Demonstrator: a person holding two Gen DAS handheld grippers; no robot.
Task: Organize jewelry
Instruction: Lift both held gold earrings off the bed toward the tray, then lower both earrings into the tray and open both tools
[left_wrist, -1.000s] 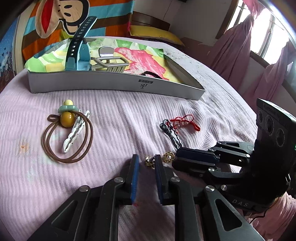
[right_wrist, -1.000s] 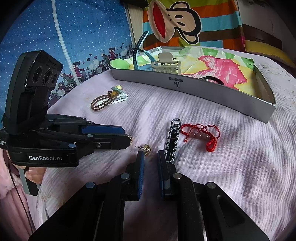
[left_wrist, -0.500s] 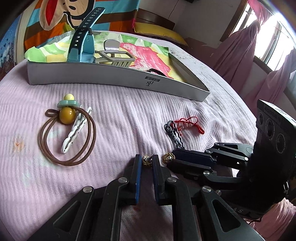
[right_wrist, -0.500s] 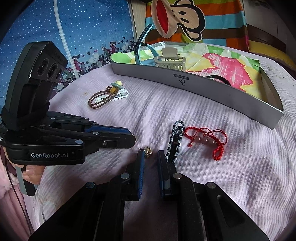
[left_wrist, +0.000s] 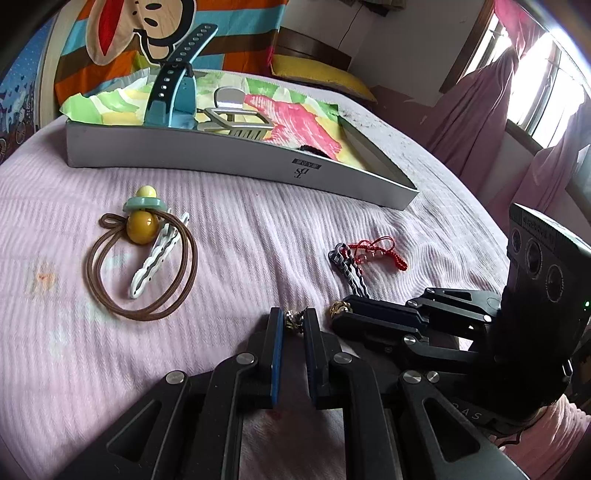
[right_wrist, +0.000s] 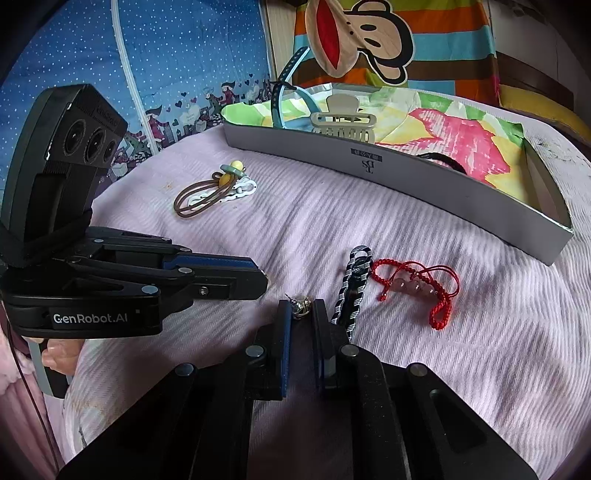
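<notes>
Pinching a small gold-coloured earring with a thin post (left_wrist: 293, 319) at the tips of its blue-padded fingers, the left gripper (left_wrist: 293, 325) has its jaws drawn almost together, the stud caught between the pads just above the pink ribbed bedspread (left_wrist: 240, 240). The right gripper (right_wrist: 302, 314) holds a second small gold earring (right_wrist: 303, 306) the same way, its jaws nearly closed on it; they have just been closing further. In the left wrist view that second stud shows at the tip of the right gripper, close beside the first one. Just beyond the two grippers lie a black-and-white braided band (right_wrist: 352, 291) and, touching it, a red knotted cord bracelet with pink beads (right_wrist: 417, 288). Further off on the bedspread sits a brown elastic hair tie with yellow beads and a mint ring (left_wrist: 142, 258), lying across a white wavy hair clip (left_wrist: 157, 264). At the back stands a long grey shallow box lined with bright printed paper (left_wrist: 240, 158), holding a teal perforated watch strap (left_wrist: 173, 92), a beige claw hair clip (left_wrist: 236, 118) and a dark hair tie that is mostly hidden by the wall
</notes>
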